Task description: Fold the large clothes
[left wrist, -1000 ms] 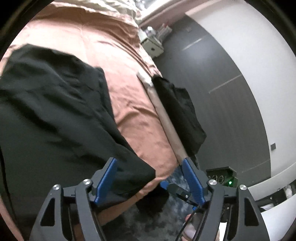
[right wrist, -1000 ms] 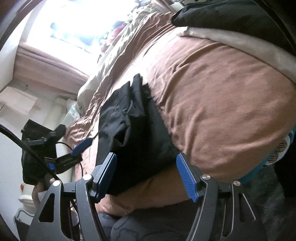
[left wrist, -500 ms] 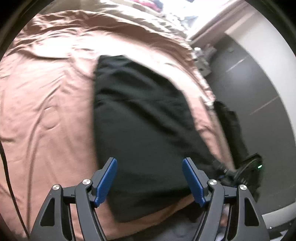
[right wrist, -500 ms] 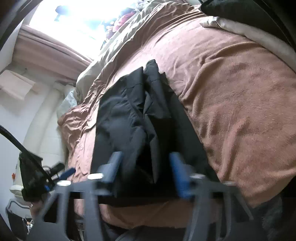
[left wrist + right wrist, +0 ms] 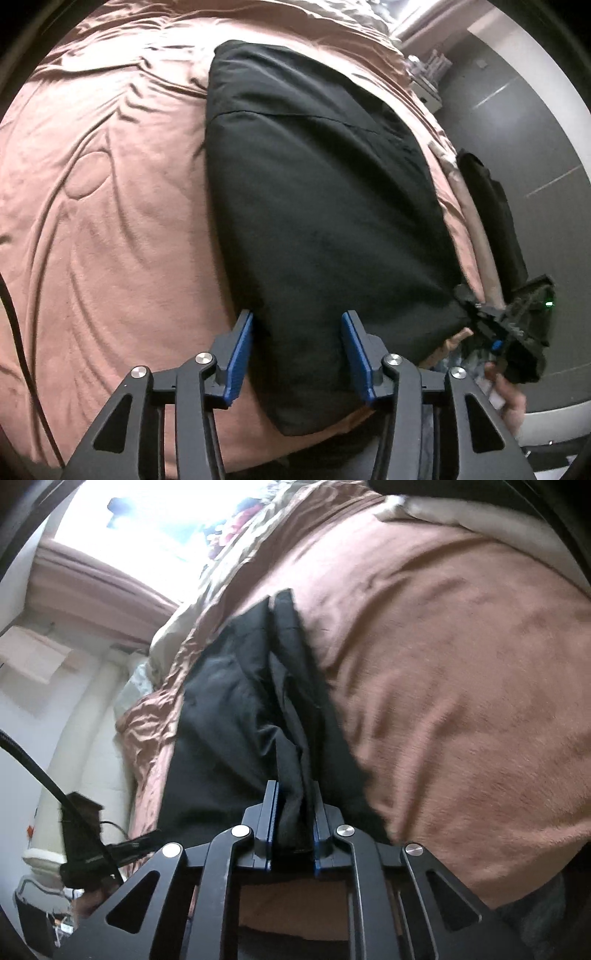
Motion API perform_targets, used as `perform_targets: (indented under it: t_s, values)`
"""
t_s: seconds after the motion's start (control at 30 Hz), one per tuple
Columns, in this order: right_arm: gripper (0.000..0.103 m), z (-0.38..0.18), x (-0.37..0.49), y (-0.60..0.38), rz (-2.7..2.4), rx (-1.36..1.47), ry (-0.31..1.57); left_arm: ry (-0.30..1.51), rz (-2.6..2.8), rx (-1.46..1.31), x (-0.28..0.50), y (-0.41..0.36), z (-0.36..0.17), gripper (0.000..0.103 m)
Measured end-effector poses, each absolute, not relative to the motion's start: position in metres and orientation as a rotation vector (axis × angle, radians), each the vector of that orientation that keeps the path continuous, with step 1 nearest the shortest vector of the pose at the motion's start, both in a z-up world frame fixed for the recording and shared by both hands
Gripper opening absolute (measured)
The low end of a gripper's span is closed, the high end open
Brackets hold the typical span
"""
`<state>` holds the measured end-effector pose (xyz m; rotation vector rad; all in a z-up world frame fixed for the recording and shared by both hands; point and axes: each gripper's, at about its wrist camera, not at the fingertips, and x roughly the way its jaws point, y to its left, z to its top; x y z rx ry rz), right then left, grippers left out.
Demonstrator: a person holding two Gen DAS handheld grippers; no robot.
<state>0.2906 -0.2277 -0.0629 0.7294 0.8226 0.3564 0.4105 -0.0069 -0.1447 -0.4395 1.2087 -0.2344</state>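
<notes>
Brown bedspread (image 5: 110,221) surrounds black garment (image 5: 314,203); right gripper (image 5: 293,812) pinches its edge, left gripper (image 5: 297,339) released.

No legible text or labels anywhere.

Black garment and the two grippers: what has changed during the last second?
The right gripper moved in to the near edge of the black garment and shut on a bunch of it; it was open before. The left gripper swung from the bed corner to over the garment's near edge and narrowed, but remains open. The garment still lies on the pink bedcover.
</notes>
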Motion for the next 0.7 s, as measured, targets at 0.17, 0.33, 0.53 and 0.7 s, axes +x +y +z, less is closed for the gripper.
perform_targets:
  t_s: [0.17,0.33,0.53,0.7]
  values:
    - [0.018,-0.063,0.290,-0.238,0.398,0.766,0.846,1.213,-0.230,-0.412,0.413,-0.010,-0.146,0.048]
    - [0.076,-0.041,0.287,-0.242,0.337,0.651,0.838,1.211,-0.222,-0.410,0.410,-0.009,-0.148,0.048]
    - [0.076,-0.052,0.296,-0.233,0.403,0.639,0.898,1.215,-0.220,-0.440,0.404,-0.010,-0.151,0.048]
    - [0.048,-0.059,0.293,-0.234,0.425,0.688,0.881,1.200,-0.227,-0.422,0.397,-0.012,-0.151,0.040]
